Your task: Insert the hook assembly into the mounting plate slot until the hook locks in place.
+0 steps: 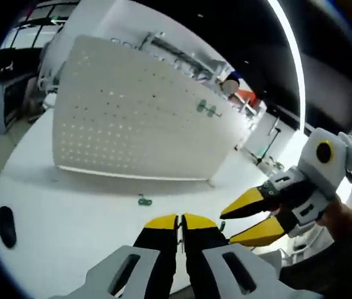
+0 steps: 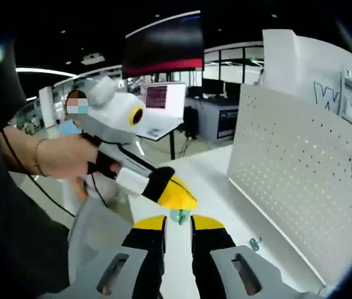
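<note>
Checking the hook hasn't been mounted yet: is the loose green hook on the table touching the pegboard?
Apart. In the left gripper view the green hook lies on the white table, with bare tabletop between it and the pegboard.

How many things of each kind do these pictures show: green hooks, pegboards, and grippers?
Green hooks on the pegboard: 2
Green hook lying on the table: 1
Green hook between the right gripper's tips: 1
White pegboard: 1
Grippers, the left gripper included: 2
Total: 7
</note>
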Motion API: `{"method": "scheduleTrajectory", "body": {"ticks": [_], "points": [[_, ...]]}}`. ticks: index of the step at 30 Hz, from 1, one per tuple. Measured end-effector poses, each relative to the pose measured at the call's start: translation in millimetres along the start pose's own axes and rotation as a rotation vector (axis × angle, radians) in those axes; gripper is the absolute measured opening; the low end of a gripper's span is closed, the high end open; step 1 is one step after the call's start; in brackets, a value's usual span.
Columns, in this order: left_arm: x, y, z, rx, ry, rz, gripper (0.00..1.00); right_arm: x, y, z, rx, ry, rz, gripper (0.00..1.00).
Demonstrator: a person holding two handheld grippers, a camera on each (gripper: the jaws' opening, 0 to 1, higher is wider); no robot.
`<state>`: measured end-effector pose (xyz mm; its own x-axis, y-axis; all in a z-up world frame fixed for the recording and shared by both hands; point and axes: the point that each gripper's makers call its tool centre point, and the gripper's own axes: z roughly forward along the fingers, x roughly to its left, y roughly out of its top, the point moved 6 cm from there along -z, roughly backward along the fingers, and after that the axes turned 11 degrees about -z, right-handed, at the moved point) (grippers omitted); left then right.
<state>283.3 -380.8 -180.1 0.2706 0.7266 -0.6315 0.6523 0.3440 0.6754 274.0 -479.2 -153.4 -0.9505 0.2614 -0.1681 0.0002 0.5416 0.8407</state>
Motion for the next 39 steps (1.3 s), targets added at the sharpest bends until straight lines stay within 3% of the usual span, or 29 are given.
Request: {"method": "scheduleTrajectory", "body": {"ticks": [10, 21, 31, 39], "points": [[-10.6, -0.9, 3, -0.012, -0.034, -0.039, 0.02, -1, -3.0, 7, 0.028, -0.001, -0.015, 0.08], [-14.8, -2.2, 2, -0.022, -0.052, -0.075, 0.03, -3, -3.7, 6, 0.015, -0.012, -0.006, 0.04], [-17.6, 0.9, 2, -0.065, -0.044, -0.114, 0.02, -8, -2.8, 5, 0.009, -0.052, 0.057, 0.02], [-17.3, 0.4, 3, -0.057, -0.047, -0.114, 0.02, -7, -3.6, 7, 0.005, -0.057, 0.100, 0.02]]}}
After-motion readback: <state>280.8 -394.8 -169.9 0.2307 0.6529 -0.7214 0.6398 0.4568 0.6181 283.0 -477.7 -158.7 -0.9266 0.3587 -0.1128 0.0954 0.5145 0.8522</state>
